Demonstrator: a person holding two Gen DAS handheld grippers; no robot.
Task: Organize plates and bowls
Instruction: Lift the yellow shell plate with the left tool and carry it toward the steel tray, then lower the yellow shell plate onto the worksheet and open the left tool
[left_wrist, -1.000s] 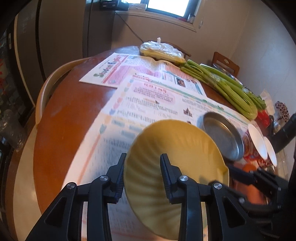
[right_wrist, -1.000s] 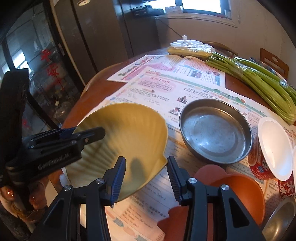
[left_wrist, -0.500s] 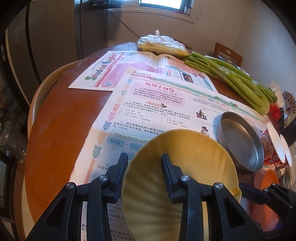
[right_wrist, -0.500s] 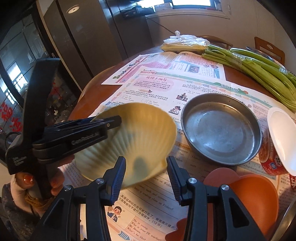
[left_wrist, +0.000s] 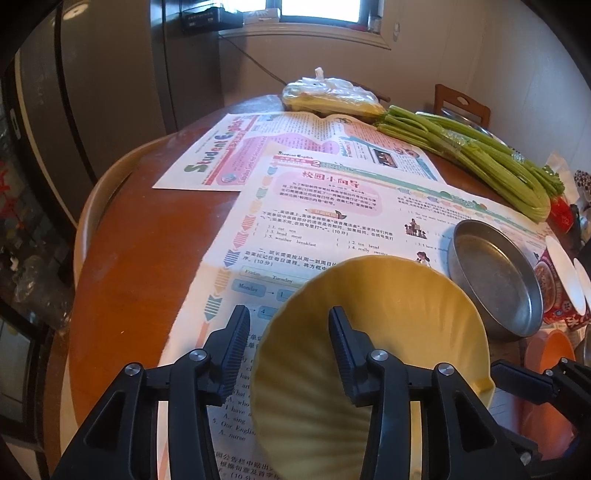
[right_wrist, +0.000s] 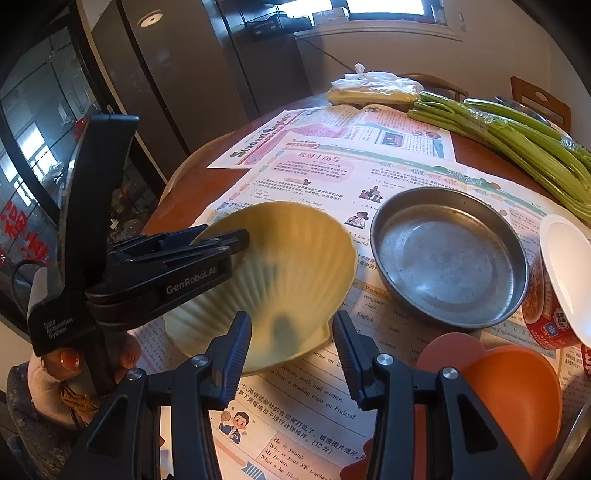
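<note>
Left claw (left_wrist: 287, 312): jaws have just been opening, and the near rim of the pale yellow scallop-ribbed bowl (left_wrist: 388, 314) stands between them, one finger outside the wall, the other inside the hollow. A strip of paper shows between the outer pad and the rim, so I judge the grip released, not pressing.

Bowl: sits on the printed newspaper sheet (right_wrist: 332, 173) spread on the round brown wooden tabletop (left_wrist: 147, 240), near the front edge. Whether its base is fully flat I cannot tell. The paper probably serves as a liner to keep the wood clean.

Right claw (right_wrist: 291, 315): jaws a modest gap apart, nothing between them, hovering just short of the bowl at its 6 o'clock. Judgement: it waits there as a guard or for the next pickup.

Neighbours, right wrist view, read from the bowl:
- shallow round steel dish (right_wrist: 447, 258) at 3 o'clock, just beside, not touching
- orange plastic bowl (right_wrist: 517, 380) at 5 o'clock, near
- red printed cup with a white lid (right_wrist: 565, 280) beyond the dish at 3 o'clock
- wrapped bundle of green celery stalks (right_wrist: 517, 147) at 1 o'clock, well apart

Judgement: dishes are gathered on the right half for stacking, and the yellow bowl has been set down next to them.
</note>
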